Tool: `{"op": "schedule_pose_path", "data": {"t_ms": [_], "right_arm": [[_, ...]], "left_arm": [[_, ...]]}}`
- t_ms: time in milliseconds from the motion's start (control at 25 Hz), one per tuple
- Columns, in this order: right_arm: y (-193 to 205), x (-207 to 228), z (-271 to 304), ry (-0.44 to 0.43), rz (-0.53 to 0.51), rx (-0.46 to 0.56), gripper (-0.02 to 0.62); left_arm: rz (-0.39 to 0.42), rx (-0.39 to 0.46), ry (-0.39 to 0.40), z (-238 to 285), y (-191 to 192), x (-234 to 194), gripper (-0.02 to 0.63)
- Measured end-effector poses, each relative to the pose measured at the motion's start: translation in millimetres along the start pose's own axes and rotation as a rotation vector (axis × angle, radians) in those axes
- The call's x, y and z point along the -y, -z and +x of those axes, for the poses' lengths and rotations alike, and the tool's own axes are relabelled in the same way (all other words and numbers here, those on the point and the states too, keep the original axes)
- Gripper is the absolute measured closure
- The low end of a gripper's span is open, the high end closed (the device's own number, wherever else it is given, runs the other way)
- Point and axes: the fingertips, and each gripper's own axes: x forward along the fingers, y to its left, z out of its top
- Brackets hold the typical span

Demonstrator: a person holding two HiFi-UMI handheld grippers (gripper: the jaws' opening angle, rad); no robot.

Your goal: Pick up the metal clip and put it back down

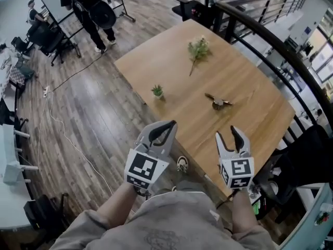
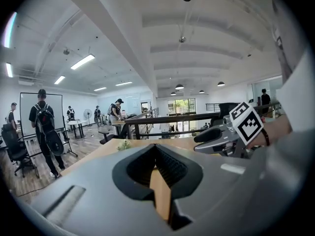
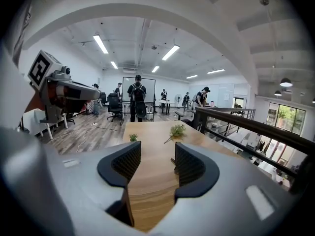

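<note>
1. Left gripper: lower centre of the head view, forearm entering from the bottom edge. Jaws closed tip to tip, holding nothing.
2. Right gripper: lower right, jaws moderately parted, empty.
3. Metal clip: lying on the table, right of centre, beyond the right gripper.

Here's your left gripper: a pale grey shell with black curved fingers. Your right gripper is built the same way. Behind the fingers each carries a white cube printed with bold black square markers, the left cube and the right cube. Up close, the black pads are finely ribbed and set into smooth grey plastic. You're wearing a light grey-beige top with short sleeves and a faint pattern on the front. A dark band circles your right wrist.
</note>
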Motion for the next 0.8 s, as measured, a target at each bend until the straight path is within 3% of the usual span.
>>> {"op": "schedule_pose_path", "data": {"t_ms": [400, 800], "right_arm": [[24.8, 59.1, 91.7, 0.036, -0.019, -0.122, 0.395], [59.8, 94.0, 152.3, 0.052, -0.067, -0.26, 0.394]], "left_arm": [[0.0, -0.074, 0.088, 112.1, 15.3, -34.9, 0.604], [0.003, -0.165, 0.192, 194.0, 34.8, -37.3, 0.604]]}}
